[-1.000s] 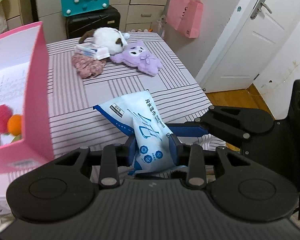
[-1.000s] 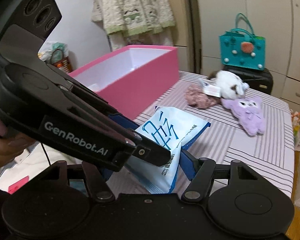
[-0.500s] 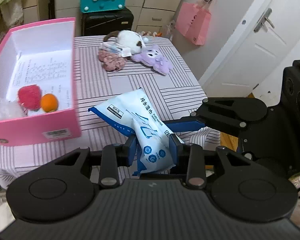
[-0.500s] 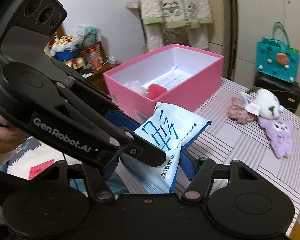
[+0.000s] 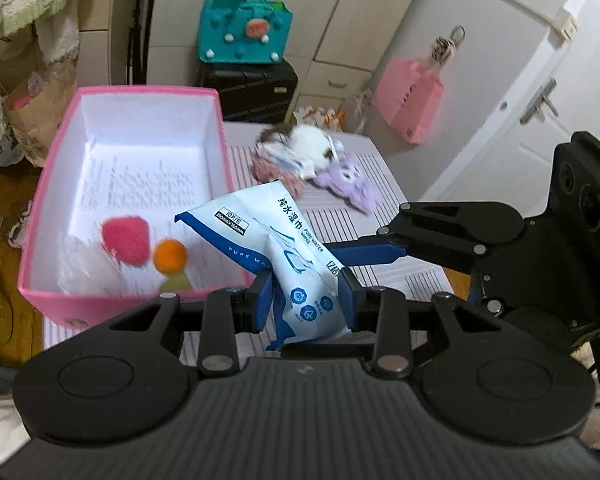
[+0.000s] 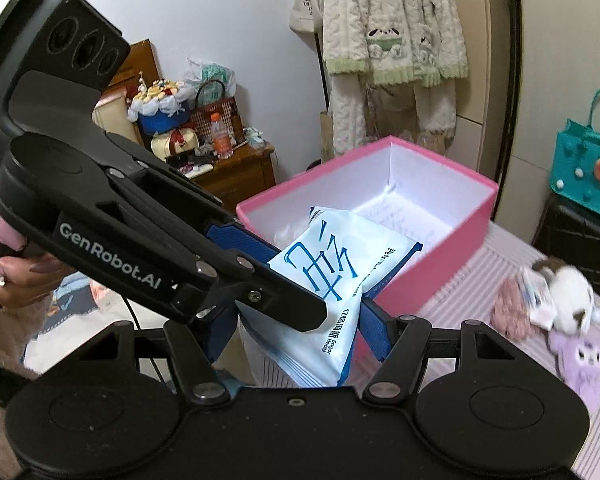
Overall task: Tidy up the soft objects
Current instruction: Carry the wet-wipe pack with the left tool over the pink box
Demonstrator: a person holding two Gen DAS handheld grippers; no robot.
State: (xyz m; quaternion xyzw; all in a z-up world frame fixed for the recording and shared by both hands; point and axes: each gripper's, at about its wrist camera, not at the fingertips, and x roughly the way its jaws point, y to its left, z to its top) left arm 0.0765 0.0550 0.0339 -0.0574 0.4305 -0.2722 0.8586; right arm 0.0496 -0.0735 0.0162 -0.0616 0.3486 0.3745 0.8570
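Observation:
A white-and-blue pack of wet wipes (image 5: 296, 256) hangs in the air, held from both sides. My left gripper (image 5: 306, 300) is shut on its lower end. In the right wrist view my right gripper (image 6: 296, 320) is shut across the same pack (image 6: 332, 264), and the left gripper crosses over it from the left. The pack hovers at the near corner of the open pink box (image 5: 136, 92), which holds a pink pompom (image 5: 125, 240) and an orange ball (image 5: 170, 255). A white plush (image 5: 312, 152), a purple plush (image 5: 348, 184) and a pink scrunchie (image 5: 272, 172) lie further back.
The striped table (image 5: 412, 276) carries the box and toys. Behind it stand a black suitcase (image 5: 248, 88) with a teal bag (image 5: 244, 32) on top. A pink bag (image 5: 412, 100) hangs by the white door. A wooden nightstand (image 6: 228, 168) is left of the box.
Both grippers have risen with the wipes pack and carried it toward the pink box. The inside of the box now shows from above; the plush toys look farther away.

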